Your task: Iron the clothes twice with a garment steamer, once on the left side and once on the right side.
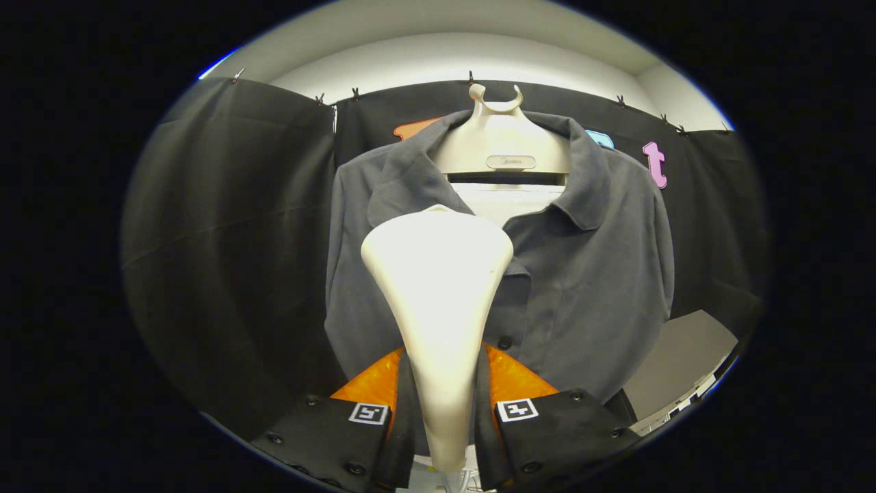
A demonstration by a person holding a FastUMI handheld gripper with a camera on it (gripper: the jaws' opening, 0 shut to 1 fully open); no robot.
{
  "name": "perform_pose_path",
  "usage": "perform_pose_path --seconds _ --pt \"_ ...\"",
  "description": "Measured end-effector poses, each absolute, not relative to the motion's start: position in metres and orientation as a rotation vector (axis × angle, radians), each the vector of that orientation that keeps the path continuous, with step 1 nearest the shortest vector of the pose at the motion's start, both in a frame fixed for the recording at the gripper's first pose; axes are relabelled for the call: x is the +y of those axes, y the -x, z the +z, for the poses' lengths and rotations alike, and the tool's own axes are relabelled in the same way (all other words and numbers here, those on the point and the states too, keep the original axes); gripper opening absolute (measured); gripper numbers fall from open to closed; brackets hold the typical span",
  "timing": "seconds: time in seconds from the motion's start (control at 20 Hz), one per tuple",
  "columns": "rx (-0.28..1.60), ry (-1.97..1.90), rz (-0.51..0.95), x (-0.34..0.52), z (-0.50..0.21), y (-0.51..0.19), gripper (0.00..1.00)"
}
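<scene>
A grey collared shirt (588, 274) hangs on a cream hanger (503, 147) straight ahead, its front facing me. My gripper (443, 404) is shut on the cream garment steamer (438, 274): both fingers press on its narrow handle. The steamer's wide head rises beyond the fingers and covers the shirt's left chest, just below the collar. Whether the head touches the cloth is hidden from me. A dark button (505, 342) on the shirt's placket shows just right of the steamer handle.
Black cloth walls (226, 260) close in the booth behind and to the left of the shirt. A grey surface (677, 370) sits low to the right of the shirt's hem. A pale ceiling (445, 61) runs above the cloth.
</scene>
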State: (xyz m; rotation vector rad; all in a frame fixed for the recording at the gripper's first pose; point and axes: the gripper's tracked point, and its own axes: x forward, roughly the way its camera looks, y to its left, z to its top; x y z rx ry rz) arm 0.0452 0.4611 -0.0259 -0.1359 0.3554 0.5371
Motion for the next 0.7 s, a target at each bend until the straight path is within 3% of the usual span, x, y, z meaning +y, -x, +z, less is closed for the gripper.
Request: perform_pose_path --seconds 0.7 --pt "0.453 0.192 0.544 0.471 -0.098 -0.048 0.44"
